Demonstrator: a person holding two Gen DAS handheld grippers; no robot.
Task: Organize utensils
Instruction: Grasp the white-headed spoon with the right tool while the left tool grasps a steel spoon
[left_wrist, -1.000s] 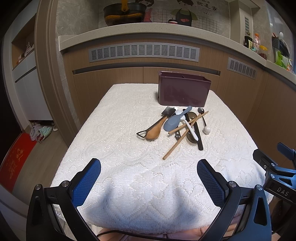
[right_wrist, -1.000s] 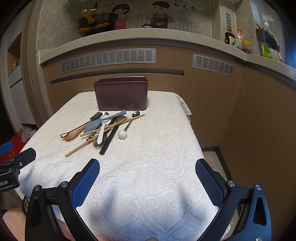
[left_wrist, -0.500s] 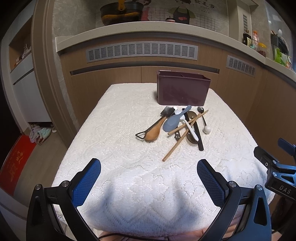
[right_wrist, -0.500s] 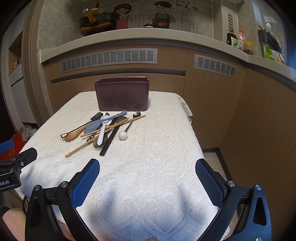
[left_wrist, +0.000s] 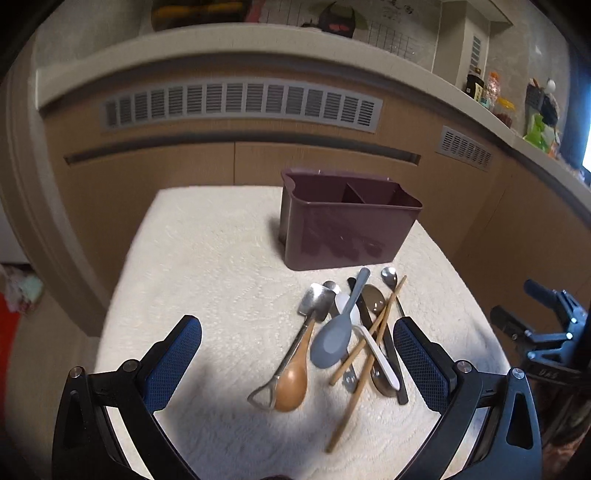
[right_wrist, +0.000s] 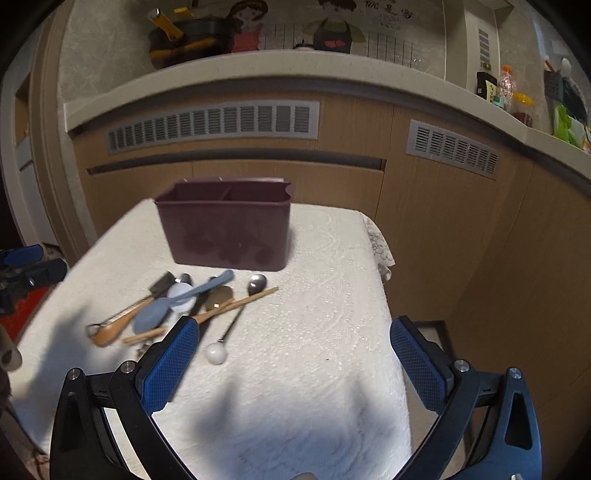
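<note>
A pile of utensils lies on the white cloth in front of a maroon divided caddy (left_wrist: 343, 225) (right_wrist: 225, 229). In the pile are a wooden spoon (left_wrist: 293, 380) (right_wrist: 110, 328), a grey-blue spoon (left_wrist: 332, 339) (right_wrist: 155, 314), wooden chopsticks (left_wrist: 364, 373) (right_wrist: 236, 304), a white-handled spoon (left_wrist: 380, 362) and a ball-ended metal spoon (right_wrist: 229, 328). My left gripper (left_wrist: 297, 365) stands open, its blue pads either side of the pile. My right gripper (right_wrist: 291, 363) is open over bare cloth, just right of the pile.
The cloth-covered table (right_wrist: 314, 332) ends close on the right, with a drop to the floor beside wooden cabinets (right_wrist: 461, 229). A counter (right_wrist: 258, 66) with a pan and bottles runs behind. The right gripper's body (left_wrist: 546, 332) shows at the left wrist view's right edge.
Both grippers have moved forward toward the utensils; the pile and caddy look much nearer. The left gripper's pads now flank the pile. Nothing has been gripped.
</note>
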